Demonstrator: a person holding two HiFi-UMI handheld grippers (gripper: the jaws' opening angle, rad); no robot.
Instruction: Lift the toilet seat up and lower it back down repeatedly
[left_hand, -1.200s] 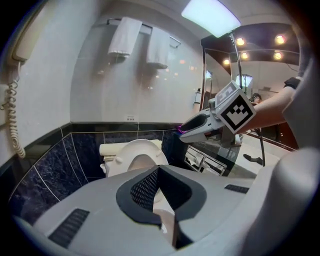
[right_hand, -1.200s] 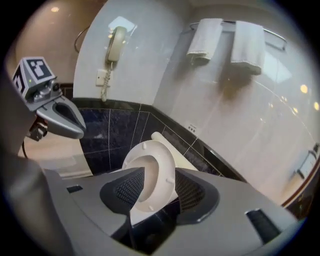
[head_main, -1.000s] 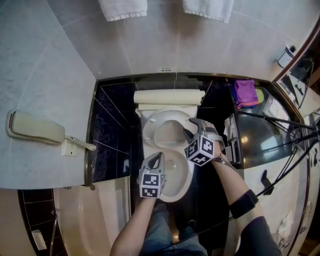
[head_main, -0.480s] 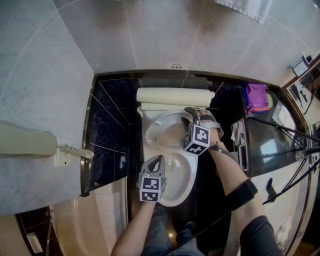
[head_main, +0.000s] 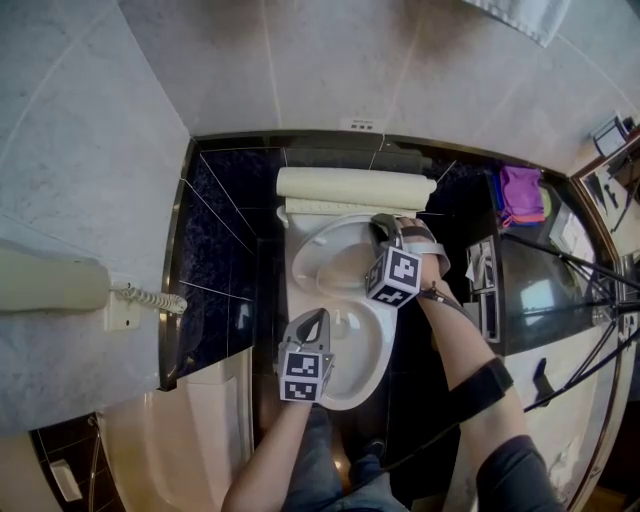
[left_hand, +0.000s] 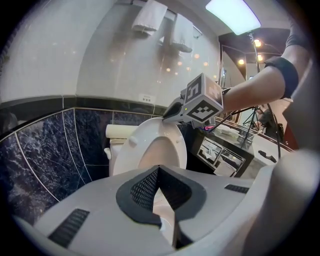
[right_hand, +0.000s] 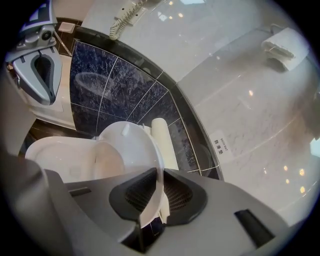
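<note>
Toilet seat (head_main: 303, 262) stands tilted part-way up over the bowl (head_main: 368, 362). Its right-hand rim sits between the pads of the right gripper (right_hand: 159, 192), whose jaws have just been closing and clamp the rim. Left gripper (left_hand: 159, 186) hovers above the bowl's front, jaws together, holding nothing

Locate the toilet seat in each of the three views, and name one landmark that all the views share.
Head view: the toilet seat sits at centre, tilted up over the bowl.
Left gripper view: the seat is raised, just left of centre.
Right gripper view: the seat is lower centre-left.
Shared landmark: the cream cistern behind the seat.
</note>
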